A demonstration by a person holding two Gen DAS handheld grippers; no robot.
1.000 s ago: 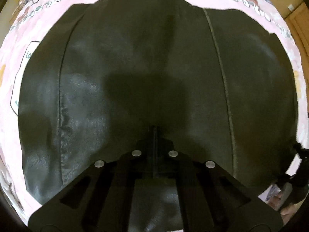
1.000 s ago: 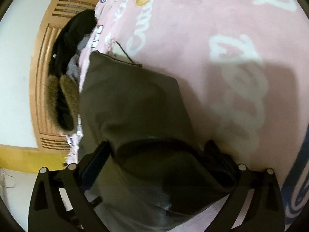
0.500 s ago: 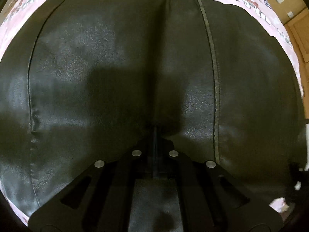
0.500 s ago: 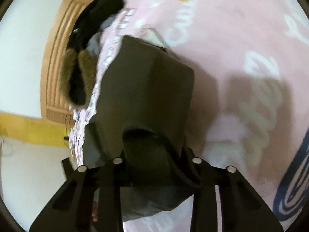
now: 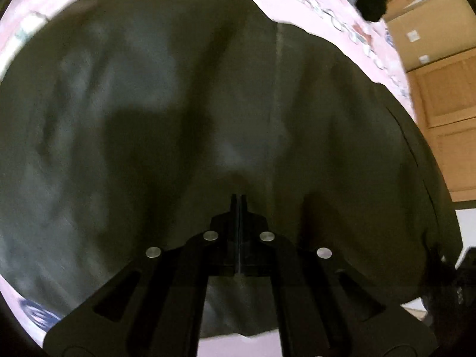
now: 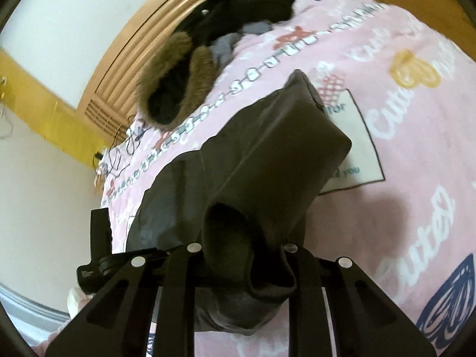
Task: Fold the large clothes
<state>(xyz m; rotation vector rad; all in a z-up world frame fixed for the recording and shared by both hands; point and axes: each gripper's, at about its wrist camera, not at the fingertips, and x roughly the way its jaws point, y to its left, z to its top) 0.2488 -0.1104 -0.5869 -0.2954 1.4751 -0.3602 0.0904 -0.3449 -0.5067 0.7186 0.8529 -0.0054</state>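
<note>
Clearly both ends matter: my left gripper (image 5: 239, 197) pinches the dark jacket (image 5: 193, 119) spread toward twelve o'clock over the pink bed (image 6: 416, 148), while my right gripper (image 6: 242, 247) clamps its sleeve, lifted for folding.

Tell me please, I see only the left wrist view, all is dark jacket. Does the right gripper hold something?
Observer: Yes. The right gripper is shut on a bunched fold of the dark jacket, which rises lifted in front of it.
Operator: What lies behind the jacket on that side?
Observer: A fur-trimmed black coat lies heaped at the far edge of the pink blanket, apart from the jacket.
Operator: Is anything else near that heap?
Observer: A grey garment sits beside the fur trim, and a wooden slatted panel stands behind the heap.
</note>
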